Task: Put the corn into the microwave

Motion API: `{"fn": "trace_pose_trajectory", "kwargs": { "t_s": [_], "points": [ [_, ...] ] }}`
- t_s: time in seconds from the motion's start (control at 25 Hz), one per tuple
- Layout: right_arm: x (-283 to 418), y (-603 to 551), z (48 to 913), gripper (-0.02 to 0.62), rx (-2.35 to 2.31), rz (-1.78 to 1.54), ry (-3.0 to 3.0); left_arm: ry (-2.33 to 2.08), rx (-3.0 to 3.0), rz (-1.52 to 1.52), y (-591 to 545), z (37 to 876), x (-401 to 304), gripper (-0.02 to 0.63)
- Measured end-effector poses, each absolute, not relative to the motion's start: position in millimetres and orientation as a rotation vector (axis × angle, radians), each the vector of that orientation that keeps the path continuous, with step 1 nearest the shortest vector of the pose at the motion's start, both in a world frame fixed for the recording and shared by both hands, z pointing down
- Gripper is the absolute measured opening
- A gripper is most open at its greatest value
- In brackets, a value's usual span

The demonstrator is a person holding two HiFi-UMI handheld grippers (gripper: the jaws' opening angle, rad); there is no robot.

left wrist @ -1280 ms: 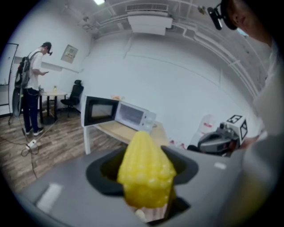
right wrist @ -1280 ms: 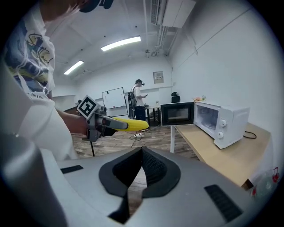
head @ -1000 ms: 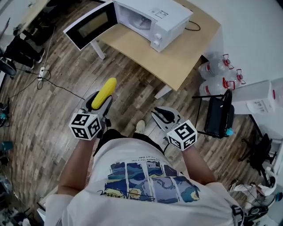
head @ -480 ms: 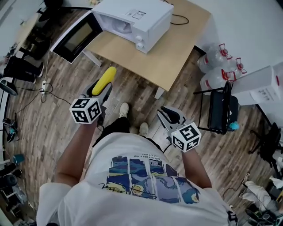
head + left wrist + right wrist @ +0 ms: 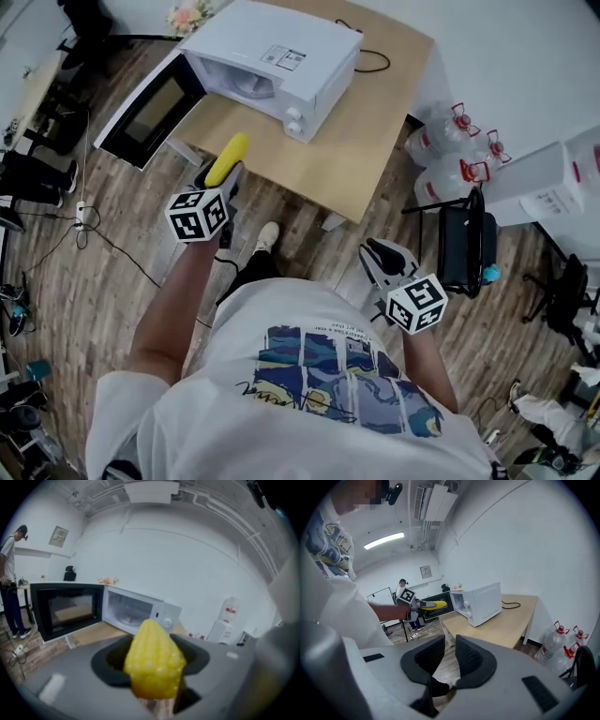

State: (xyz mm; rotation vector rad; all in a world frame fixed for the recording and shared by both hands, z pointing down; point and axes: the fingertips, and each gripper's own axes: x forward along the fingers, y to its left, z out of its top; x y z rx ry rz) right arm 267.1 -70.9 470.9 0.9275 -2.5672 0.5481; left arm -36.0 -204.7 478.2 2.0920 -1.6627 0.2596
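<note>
Left claw [image 5: 221, 176] pinching corn [image 5: 229, 156], long axis aimed at open microwave [image 5: 281, 56] on worktop [image 5: 375, 141]; cavity straight ahead. Right claw [image 5: 380, 255] empty, jaws nearly together, well behind.

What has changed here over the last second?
The person has stepped toward the table, bringing the left gripper and its corn from over the floor to the table edge, nearer the microwave. Unchanged: corn clamped, microwave door open, right gripper empty.
</note>
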Motion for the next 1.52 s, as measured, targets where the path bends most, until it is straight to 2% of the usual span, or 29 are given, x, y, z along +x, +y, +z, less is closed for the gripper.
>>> {"fn": "trace_pose_trajectory", "kwargs": {
  "t_s": [0.72,1.52],
  "points": [
    [187,-198,456,0.058,1.149,0.628,-2.392,-1.642,2.125,0.32,-420,531,-122,0.25],
    [155,-226,463,0.057,1.386,0.734,-2.197,-1.584,2.153,0.478,-554,603,-135,0.25]
  ]
}}
